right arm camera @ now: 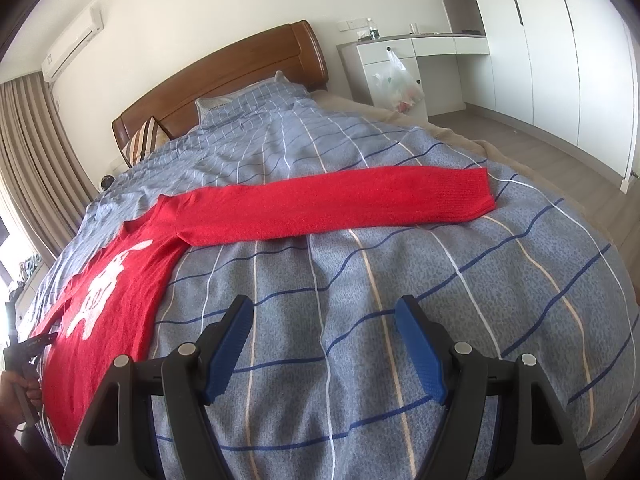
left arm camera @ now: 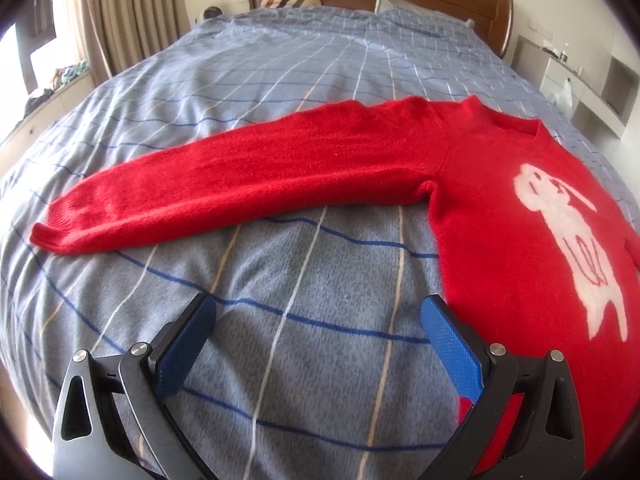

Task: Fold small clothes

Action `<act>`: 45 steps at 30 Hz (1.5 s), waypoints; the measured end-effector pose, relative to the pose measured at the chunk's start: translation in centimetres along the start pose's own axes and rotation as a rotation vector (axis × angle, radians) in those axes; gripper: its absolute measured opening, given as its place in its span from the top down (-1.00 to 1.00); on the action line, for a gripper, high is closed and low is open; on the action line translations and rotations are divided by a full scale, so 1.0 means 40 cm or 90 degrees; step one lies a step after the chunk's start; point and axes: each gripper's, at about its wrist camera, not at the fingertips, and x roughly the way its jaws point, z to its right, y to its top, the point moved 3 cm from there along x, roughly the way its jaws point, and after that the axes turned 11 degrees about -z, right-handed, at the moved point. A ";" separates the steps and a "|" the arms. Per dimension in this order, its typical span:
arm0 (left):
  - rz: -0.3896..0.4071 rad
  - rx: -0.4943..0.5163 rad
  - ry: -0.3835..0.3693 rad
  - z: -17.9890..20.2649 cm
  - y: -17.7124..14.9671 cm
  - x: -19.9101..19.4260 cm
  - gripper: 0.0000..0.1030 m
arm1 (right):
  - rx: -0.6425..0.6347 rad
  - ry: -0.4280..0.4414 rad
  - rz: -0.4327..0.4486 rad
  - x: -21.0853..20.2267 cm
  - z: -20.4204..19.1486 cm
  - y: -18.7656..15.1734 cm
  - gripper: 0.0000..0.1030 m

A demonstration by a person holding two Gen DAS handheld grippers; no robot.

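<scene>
Black grippers [left arm camera: 318, 312] [right arm camera: 323, 310], blue pads, seemingly silver pivots.

No legible text, brand name or number appears anywhere in either view. The red sweater [left arm camera: 500, 208] carries only a white animal figure [left arm camera: 568, 240] on its front, a picture with no lettering. A small mark on the wall-mounted air conditioner [right arm camera: 74, 44] is too small and blurred to read, as is faint lettering on the black gripper [right arm camera: 34, 346] at the left edge of the right wrist view.
</scene>
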 end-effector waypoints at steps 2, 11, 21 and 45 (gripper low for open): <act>0.045 0.000 -0.002 0.002 -0.031 -0.057 -0.99 | 0.023 0.021 0.017 -0.027 0.013 -0.001 -0.43; 0.112 -0.009 -0.023 0.049 -0.101 -0.168 -0.99 | 0.315 0.226 -0.033 0.049 0.177 0.081 -0.32; 0.068 -0.094 -0.128 0.097 -0.082 -0.216 -0.99 | 0.485 0.158 -0.012 0.161 0.312 0.166 0.34; 0.028 -0.114 -0.092 0.025 -0.193 -0.239 -0.99 | -0.228 0.332 -0.209 0.330 -0.979 0.212 -0.34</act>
